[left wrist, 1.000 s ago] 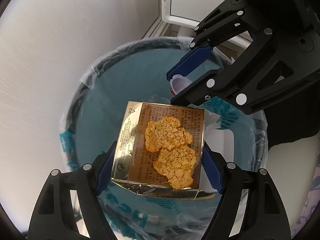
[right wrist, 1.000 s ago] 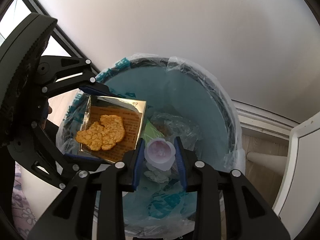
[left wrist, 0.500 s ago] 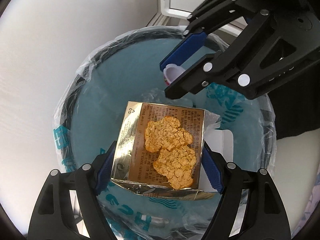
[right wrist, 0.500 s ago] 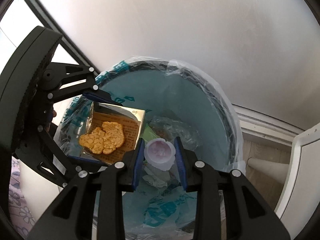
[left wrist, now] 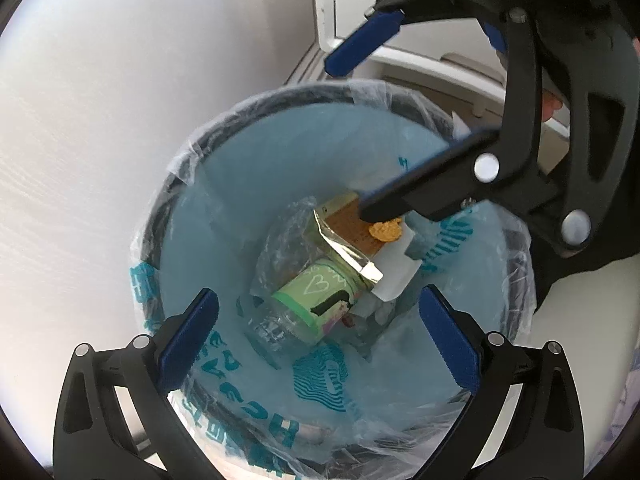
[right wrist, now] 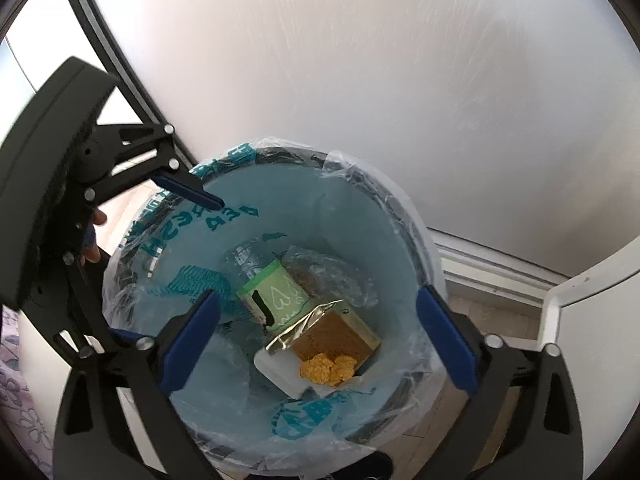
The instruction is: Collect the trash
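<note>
Two tools above one trash bin point(left wrist: 192, 168), both spread wide, both holding nothing. Left tool point(left wrist: 318, 330) at the near edge of the left wrist view, blue pads apart over the bin's mouth. Right tool point(right wrist: 318, 330) likewise splayed at the near edge of the right wrist view, also over the mouth of the bin point(right wrist: 404, 216).

Inside, a pale blue bag liner point(left wrist: 256, 152) with teal print, folded out over the dark rim. Down at the bottom, a gold foil snack packet point(left wrist: 346, 236) lying tilted, with a picture of an orange cracker on its brown face; seen again in the right wrist view point(right wrist: 340, 332). Just beside it, touching, a clear plastic bottle point(left wrist: 316, 298) on its side with a green label bearing a white heart. Under the packet, a white piece of plastic point(right wrist: 278, 370), partly hidden. Crinkled clear film point(right wrist: 336, 276) on the far side of the bottle point(right wrist: 276, 290).

Behind the bin, a plain white wall point(right wrist: 360, 80); to the right, white trim along the floor point(right wrist: 500, 268).
</note>
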### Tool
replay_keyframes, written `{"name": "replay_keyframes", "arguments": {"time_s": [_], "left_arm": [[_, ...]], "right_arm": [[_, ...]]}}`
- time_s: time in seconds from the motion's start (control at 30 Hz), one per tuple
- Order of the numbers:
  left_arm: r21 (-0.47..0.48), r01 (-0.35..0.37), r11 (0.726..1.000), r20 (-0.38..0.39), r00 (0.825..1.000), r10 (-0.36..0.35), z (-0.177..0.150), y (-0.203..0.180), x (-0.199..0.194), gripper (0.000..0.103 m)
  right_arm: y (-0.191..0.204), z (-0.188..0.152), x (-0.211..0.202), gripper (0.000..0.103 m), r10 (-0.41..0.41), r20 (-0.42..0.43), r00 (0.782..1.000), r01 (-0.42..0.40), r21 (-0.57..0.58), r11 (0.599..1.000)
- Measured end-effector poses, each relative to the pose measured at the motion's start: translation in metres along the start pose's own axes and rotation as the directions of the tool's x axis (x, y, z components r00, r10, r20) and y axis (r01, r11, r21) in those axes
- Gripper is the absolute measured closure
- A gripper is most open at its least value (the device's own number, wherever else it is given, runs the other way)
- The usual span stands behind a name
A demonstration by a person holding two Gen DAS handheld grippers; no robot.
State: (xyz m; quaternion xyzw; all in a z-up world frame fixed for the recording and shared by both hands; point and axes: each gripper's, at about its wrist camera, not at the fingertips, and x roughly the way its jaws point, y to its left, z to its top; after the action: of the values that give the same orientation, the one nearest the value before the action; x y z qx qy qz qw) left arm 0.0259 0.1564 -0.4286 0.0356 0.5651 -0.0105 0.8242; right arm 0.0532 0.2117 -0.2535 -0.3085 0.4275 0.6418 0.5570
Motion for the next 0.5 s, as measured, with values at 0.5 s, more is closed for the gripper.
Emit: {"name": "replay_keyframes", "arguments": {"time_s": [0.5], "left_arm": [[-0.098, -0.161, 0.982, -0.006, 0.987, 0.161, -0.005, -0.011, -0.049, 0.006]], "right_arm": [[-0.022, 0.005, -0.034, 0.007, -0.142, -0.007, 0.990, 0.142, 0.124, 0.982]]}}
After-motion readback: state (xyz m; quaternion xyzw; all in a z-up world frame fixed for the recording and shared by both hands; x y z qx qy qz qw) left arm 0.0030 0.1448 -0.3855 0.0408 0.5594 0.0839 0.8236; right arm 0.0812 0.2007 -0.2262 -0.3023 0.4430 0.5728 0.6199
